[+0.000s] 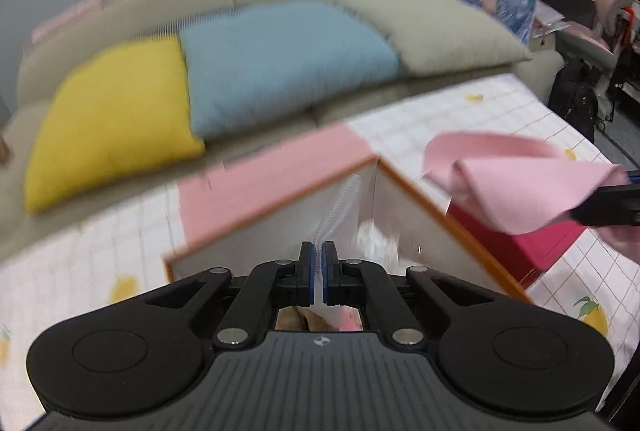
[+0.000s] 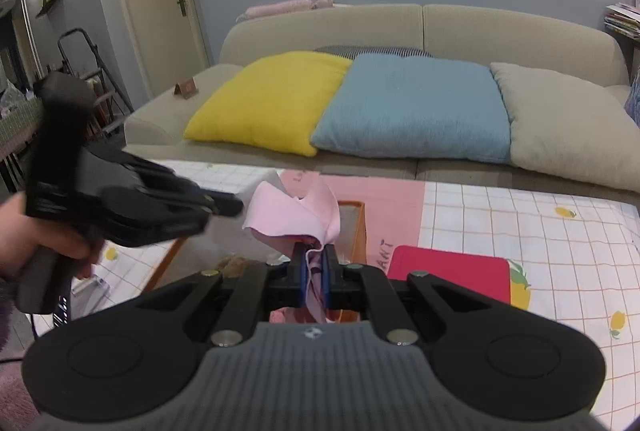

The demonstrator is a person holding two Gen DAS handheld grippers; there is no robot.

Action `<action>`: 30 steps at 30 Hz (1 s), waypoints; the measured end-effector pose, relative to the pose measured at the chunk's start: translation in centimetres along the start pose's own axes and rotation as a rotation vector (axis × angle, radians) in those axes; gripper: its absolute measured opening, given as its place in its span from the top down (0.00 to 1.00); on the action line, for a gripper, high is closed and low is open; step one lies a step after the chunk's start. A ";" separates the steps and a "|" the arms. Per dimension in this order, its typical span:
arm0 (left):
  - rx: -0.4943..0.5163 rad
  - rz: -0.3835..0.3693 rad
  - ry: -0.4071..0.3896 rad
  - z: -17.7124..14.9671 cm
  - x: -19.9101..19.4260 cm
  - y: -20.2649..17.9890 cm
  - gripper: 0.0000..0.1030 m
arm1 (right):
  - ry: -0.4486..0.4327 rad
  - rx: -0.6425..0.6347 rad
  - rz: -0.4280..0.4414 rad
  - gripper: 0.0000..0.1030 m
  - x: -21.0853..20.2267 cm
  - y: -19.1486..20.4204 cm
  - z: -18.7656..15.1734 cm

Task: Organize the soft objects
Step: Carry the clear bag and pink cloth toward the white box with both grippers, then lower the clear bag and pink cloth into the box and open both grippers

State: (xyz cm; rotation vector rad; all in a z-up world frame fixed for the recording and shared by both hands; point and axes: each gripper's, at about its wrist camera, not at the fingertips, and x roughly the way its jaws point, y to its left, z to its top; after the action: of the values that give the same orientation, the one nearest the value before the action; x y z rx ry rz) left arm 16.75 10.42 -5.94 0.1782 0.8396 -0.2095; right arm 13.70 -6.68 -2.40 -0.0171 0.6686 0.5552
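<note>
We use the open box [image 1: 280, 215] on the checked tablecloth [image 1: 480, 119] as landmark: pink outside, orange rim, white inside.

Left gripper [image 1: 319, 255]: jaws together, blue pads nearly touching. A thin clear, ribbed-looking streak sits between them and runs up toward the box's far corner. It's motion-blurred; we can't tell what it is or whether it is truly pinched. The tips hang over the near part of the box opening. In the right wrist view the same gripper [image 2: 228, 207] comes in from the left of the box, held by a hand [image 2: 44, 239], with its tip just beside the pink cloth [image 2: 296, 215].

Right gripper [image 2: 315, 263]: clamped on the pink cloth. The fabric passes between the blue pads and bunches up in loose folds above the tips. The bunch is in the air, over the box's right rim as the right camera sees it. From the left wrist view the cloth [image 1: 516, 183] hangs to the right of the box, above the red box [image 1: 528, 251] that stands against the box's right wall.

Inside the box, something pale and crumpled is visible; too blurred to name.

Beyond the box: a beige sofa [image 2: 420, 27] with three cushions in a row, yellow [image 2: 268, 99], blue [image 2: 412, 107] and beige [image 2: 568, 127]. All three lie on the seat, well apart from the box. The left wrist view is heavily smeared.
</note>
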 end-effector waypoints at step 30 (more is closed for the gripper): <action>-0.498 -0.096 0.020 -7.4 -5.9 1.5 0.47 | 0.263 -0.138 -0.038 0.95 5.6 5.0 -4.4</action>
State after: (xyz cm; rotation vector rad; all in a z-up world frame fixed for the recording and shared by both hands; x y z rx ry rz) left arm 8.01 14.27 -6.25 -0.3271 0.8961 -0.0839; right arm 12.26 -0.52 -8.40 -0.2354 0.8829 0.5668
